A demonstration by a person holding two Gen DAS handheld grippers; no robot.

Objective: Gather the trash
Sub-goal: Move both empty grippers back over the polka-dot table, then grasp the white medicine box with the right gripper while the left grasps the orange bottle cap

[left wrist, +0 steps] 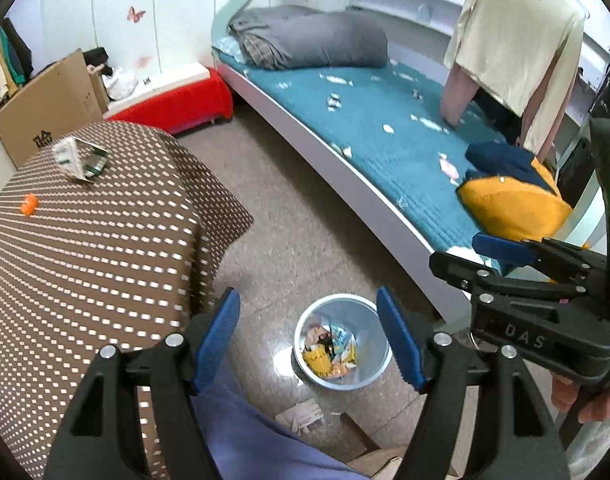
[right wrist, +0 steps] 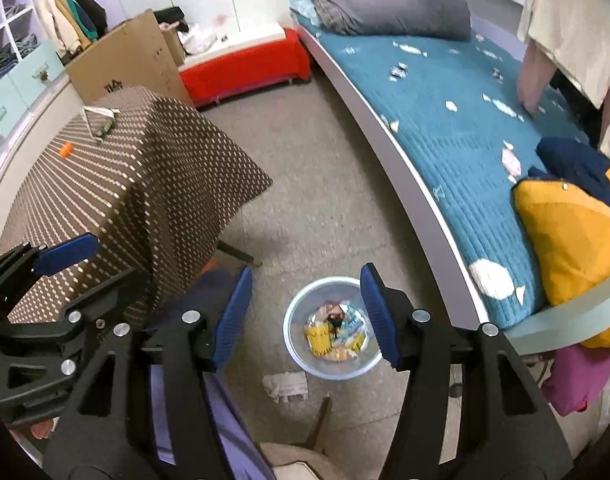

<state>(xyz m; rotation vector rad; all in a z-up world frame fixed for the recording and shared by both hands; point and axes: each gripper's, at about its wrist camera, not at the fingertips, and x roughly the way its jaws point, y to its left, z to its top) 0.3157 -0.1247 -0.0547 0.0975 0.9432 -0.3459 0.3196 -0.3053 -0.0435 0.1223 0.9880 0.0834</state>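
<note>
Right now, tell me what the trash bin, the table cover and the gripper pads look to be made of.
Trash bin: probably thin metal or glossy plastic; its pale silvery wall shines and mirrors the wrappers inside.
Table cover: cloth, matte brown with rows of pale dots; it drapes and folds over the table's corner.
Gripper pads: likely rubber or soft plastic, matte blue with fine ribbing, set on black hard-plastic fingers.

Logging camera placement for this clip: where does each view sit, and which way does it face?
Left wrist: on the left gripper, jaws open and empty, angled down at the trash bin on the floor; the right gripper and a hand show at right.
Right wrist: on the right gripper, jaws open and empty, angled down over the same bin; the left gripper shows at left.
Shared: bin, table, bed.
</note>
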